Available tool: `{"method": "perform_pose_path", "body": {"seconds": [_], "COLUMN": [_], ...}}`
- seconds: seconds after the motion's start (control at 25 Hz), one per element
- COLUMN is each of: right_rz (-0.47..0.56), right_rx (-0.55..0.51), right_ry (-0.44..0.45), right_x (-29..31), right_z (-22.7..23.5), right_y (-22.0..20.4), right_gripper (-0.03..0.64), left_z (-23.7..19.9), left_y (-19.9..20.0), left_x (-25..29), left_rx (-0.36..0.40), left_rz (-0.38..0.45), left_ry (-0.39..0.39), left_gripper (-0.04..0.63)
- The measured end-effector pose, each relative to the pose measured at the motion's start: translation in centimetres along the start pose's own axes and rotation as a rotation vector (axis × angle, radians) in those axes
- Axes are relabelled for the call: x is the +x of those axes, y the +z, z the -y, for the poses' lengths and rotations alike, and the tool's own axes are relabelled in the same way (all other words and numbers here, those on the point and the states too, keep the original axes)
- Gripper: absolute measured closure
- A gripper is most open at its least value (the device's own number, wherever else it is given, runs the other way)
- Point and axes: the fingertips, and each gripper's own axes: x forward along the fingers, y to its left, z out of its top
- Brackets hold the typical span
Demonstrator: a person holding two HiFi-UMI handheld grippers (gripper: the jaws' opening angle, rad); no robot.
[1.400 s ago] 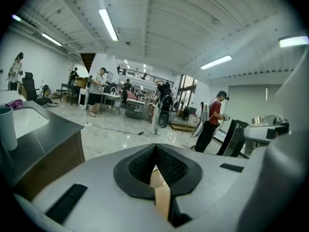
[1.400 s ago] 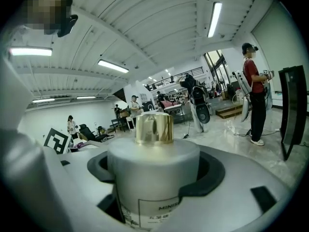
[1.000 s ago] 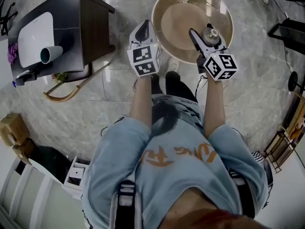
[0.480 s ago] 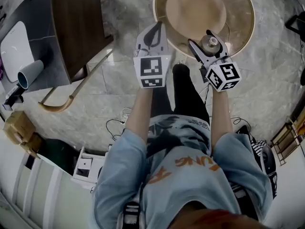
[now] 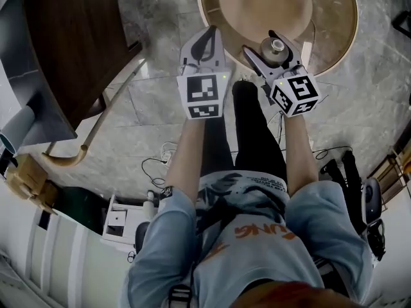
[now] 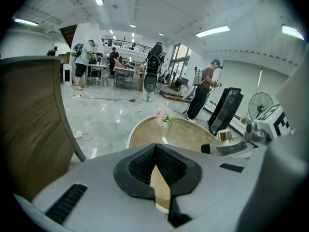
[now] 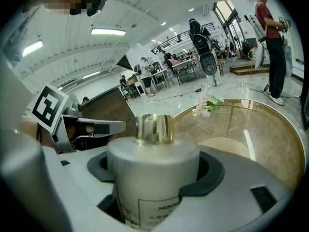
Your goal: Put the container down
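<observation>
Container: a round, milky white bottle [image 7: 152, 166] with a short, shiny gold cap [image 7: 154, 128]. Its top is flat. A label [image 7: 157, 214] with black print is on its front.
Where it is: standing straight up in the right tool [image 5: 275, 54], over the near part of the round bench [image 5: 337, 37], just inside the rim. I cannot tell if its bottom touches the bench.
Right tool: clenched on the bottle. One dark pad hugs each side of the white body, and the cap sticks up above them.
Bench edge: the curved rim runs just behind the bottle on the person's side. The floor [image 5: 154, 127] starts right after it.
Open room: past the bottle, the shiny brown top spreads wide. A pale round patch [image 5: 263, 2] sits in the middle. Pink flowers [image 7: 206, 103] lie near the far rim, well apart from the bottle.
Left tool: the left tool [image 6: 155, 164] is pinched shut on itself with nothing inside. Its tip is at the near left rim of the bench, beside the right tool but not touching it.
Left side: a dark wooden cabinet [image 5: 70, 50] stands well apart from the bench, with grey marble floor between them.
</observation>
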Motion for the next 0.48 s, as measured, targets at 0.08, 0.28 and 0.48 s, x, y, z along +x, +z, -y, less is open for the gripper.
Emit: {"method": "perform_pose_path", "body": {"seconds": [0.08, 0.28, 0.48], "right_rz": [-0.013, -0.026, -0.017], "right_rx": [-0.027, -0.104, -0.149], "right_ry": [-0.008, -0.029, -0.040], "right_x": [1.5, 5.8, 10.1], "right_z": [0.7, 2.3, 4.2], "right_y": [-0.7, -1.0, -0.3], "right_gripper": [0.259, 0.259, 0.259], "left_z": [-0.6, -2.2, -3.8], "left_y": [-0.9, -2.3, -3.2], "left_x": [1.2, 3.4, 5.8], "left_rx": [-0.001, 0.000, -0.002], "left_rz": [-0.013, -0.047, -0.074], "left_ry": [0.003, 0.006, 0.012], "left_gripper": [0.569, 0.569, 0.569]}}
